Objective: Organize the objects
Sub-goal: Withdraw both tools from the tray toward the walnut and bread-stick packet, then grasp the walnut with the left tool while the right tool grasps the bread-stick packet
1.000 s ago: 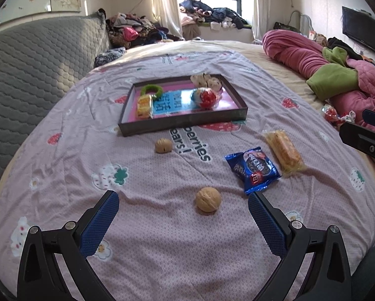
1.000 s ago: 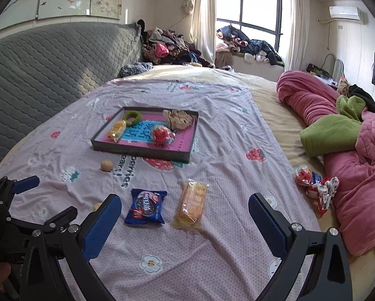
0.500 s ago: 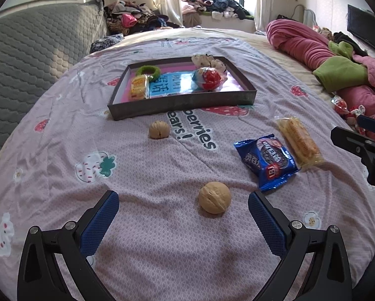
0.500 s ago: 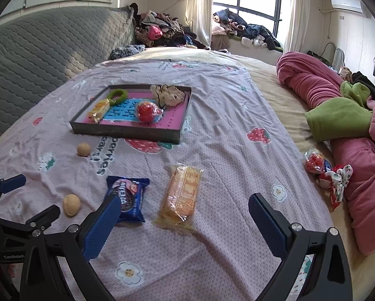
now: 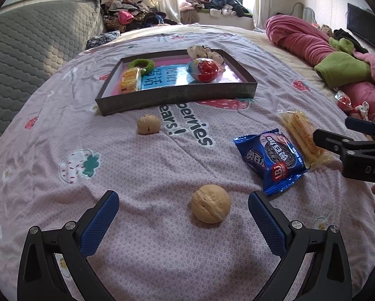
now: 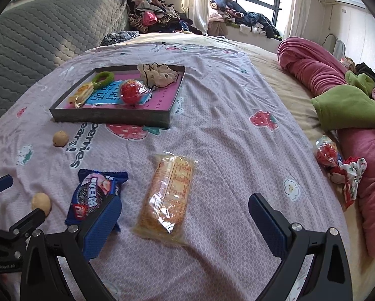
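Left hand-held gripper (image 5: pixel 183 207) released, straddling near walnut (image 5: pixel 210 203) — I judge pickup pending; next: clench, carry to tray (image 5: pixel 177 97). Right hand-held gripper (image 6: pixel 184 213) released — idle.

Two walnuts (image 5: pixel 210 203) (image 5: pixel 148 124), one cookie packet (image 5: pixel 271 159), one wafer pack (image 6: pixel 168 195) — one tray (image 5: pixel 177 95), four items inside.

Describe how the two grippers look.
Both the left gripper and right gripper have black skeletal frames with triangular cut-outs and silver screws. Their fingers carry blue textured pads. The right gripper's body bears white lettering in the left wrist view.
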